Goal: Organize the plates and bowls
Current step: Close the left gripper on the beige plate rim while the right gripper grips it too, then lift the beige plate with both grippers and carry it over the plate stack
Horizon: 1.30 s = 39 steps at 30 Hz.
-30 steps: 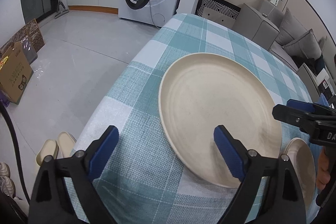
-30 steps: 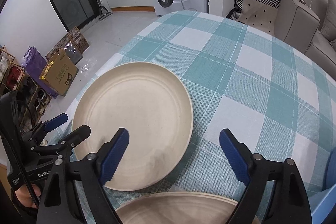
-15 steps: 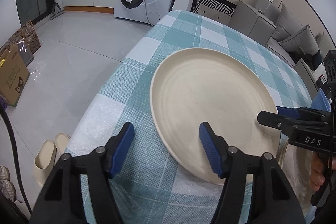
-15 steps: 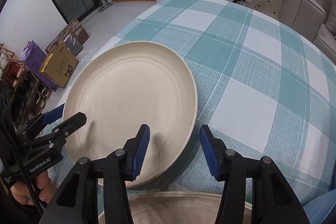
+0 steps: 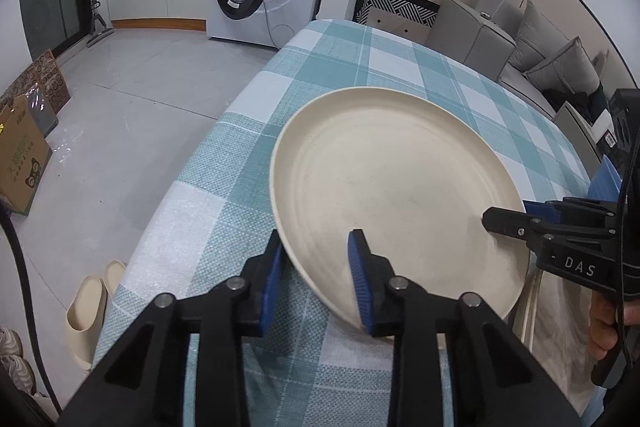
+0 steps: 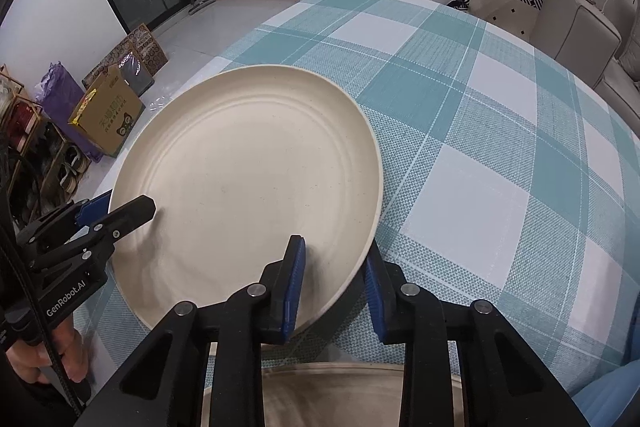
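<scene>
Two pairs of tongs narrow on the rim of a large cream plate [image 5: 396,183] lying on a checked surface [image 5: 400,67], after standing wide apart a second ago. The left tongs [image 5: 316,259] are closing on the rim at about seven o'clock, one pad under the edge, one over it. The right tongs [image 6: 334,275] are closing on the rim at about four o'clock in their own view, straddling it the same way. Whether the pads press yet cannot be told. A second dish [image 6: 332,395] sits just beside, at six o'clock. With both sides nearly gripped, a two-handed lift looks next, probably towards stacking.
</scene>
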Tool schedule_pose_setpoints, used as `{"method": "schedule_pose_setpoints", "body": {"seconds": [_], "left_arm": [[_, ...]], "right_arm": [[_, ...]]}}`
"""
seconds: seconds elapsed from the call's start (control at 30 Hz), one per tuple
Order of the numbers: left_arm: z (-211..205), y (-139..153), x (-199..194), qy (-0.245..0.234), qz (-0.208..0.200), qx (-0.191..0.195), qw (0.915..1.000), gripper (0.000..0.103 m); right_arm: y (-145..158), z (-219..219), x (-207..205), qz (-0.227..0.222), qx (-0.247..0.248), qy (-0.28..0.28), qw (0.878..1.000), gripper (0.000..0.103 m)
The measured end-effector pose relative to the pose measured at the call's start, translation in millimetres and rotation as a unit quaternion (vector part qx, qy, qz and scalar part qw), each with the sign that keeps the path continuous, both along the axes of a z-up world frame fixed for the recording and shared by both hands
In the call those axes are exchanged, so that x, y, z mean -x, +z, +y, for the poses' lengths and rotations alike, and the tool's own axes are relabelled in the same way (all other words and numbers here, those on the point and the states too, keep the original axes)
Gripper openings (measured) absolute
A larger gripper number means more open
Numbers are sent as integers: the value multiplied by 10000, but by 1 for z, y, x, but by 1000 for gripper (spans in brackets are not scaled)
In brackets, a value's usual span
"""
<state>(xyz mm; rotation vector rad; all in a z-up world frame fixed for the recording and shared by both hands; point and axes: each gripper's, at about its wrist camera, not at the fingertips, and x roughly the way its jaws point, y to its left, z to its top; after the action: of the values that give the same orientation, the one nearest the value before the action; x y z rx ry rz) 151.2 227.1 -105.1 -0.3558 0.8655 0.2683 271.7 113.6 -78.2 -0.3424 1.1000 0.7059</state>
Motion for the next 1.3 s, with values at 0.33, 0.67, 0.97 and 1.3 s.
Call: {"method": "schedule_pose_setpoints", "body": {"seconds": [0.33, 0.67, 0.97, 1.3], "left_arm": [[-1, 4, 2, 25, -28, -77, 10000, 28], [-4, 13, 6, 34, -154, -139, 9998, 28], [-11, 25, 10, -19, -268, -226, 9994, 28], [-23, 43, 15, -122, -442, -317, 9984, 28]], "right_arm": [[3, -3, 4, -186, -79, -18, 9998, 24], [11, -10, 12, -355, -231, -56, 9991, 24], [24, -20, 21, -483, -323, -130, 9982, 24], [44, -35, 32, -605, -429, -257, 9969, 24]]}}
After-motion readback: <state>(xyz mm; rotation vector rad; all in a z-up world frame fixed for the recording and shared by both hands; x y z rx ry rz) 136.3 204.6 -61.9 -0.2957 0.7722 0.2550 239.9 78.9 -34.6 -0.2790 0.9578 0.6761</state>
